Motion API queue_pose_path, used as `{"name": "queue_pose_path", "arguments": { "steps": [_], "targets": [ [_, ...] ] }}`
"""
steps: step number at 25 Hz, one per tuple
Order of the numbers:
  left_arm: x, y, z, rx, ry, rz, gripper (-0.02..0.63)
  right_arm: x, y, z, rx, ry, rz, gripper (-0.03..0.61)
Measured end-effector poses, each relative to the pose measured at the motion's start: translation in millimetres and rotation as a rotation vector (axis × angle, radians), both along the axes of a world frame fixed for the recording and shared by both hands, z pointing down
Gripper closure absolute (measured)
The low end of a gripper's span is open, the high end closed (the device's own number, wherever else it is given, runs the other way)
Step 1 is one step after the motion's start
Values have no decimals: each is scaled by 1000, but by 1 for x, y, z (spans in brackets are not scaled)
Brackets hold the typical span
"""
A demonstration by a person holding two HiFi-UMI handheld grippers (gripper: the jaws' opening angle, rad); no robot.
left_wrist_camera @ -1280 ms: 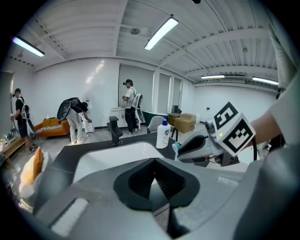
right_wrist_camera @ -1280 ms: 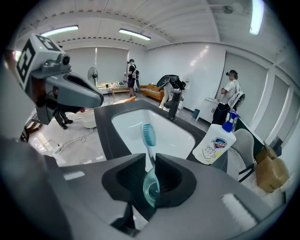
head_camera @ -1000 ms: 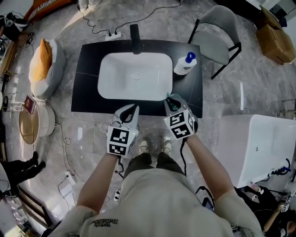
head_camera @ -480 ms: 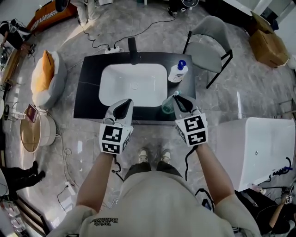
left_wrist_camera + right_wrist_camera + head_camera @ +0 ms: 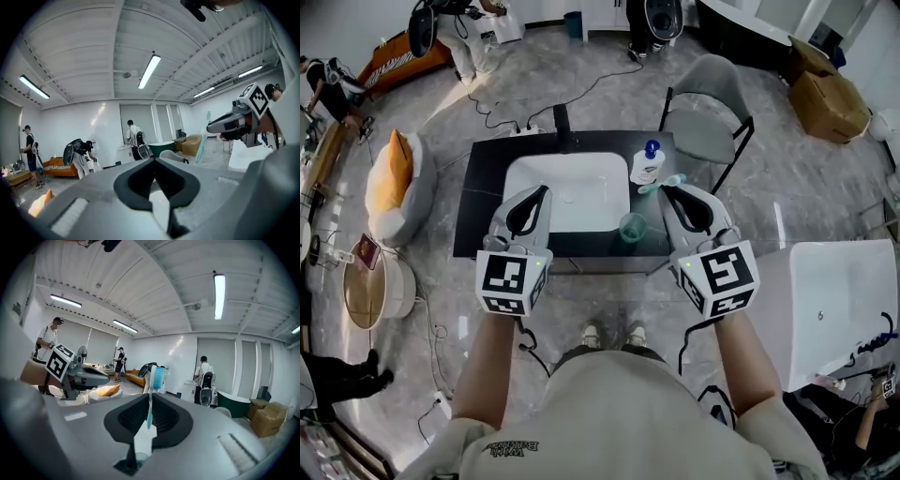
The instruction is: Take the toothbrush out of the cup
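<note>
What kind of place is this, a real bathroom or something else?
Probably a studio or workshop with a mock bathroom: the washbasin counter stands alone on open floor, a white bathtub sits beside it, and cardboard boxes lie behind.

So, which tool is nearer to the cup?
Right. The right tool, holding the toothbrush, is just right of the cup; the left tool is farther off to its left.

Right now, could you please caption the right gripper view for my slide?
Right claw shut on the toothbrush, brush head up; left claw at left.
</note>
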State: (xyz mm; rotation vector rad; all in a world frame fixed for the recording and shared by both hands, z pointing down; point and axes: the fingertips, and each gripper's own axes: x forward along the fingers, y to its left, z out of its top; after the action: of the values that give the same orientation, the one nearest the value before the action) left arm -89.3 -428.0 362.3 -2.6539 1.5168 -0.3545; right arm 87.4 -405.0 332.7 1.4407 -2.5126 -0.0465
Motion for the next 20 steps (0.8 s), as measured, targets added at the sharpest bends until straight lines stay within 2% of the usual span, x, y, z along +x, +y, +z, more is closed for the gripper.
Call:
{"name": "queue_pose_path", "arguments": {
  "steps": [5, 9, 14, 20],
  "targets": [
    [8, 16, -43, 93, -4, 37, 612, 13, 26, -55, 112, -18, 19, 554],
    [15, 34, -68, 142, 7, 59, 612, 34, 46, -79, 156, -51, 55, 554],
    [20, 54, -81, 177, -14, 45, 612, 59, 66, -83, 156, -66, 97, 554],
    [21, 63, -67, 141, 10, 56, 612, 72, 82, -64, 110, -37, 114, 554]
  ]
}}
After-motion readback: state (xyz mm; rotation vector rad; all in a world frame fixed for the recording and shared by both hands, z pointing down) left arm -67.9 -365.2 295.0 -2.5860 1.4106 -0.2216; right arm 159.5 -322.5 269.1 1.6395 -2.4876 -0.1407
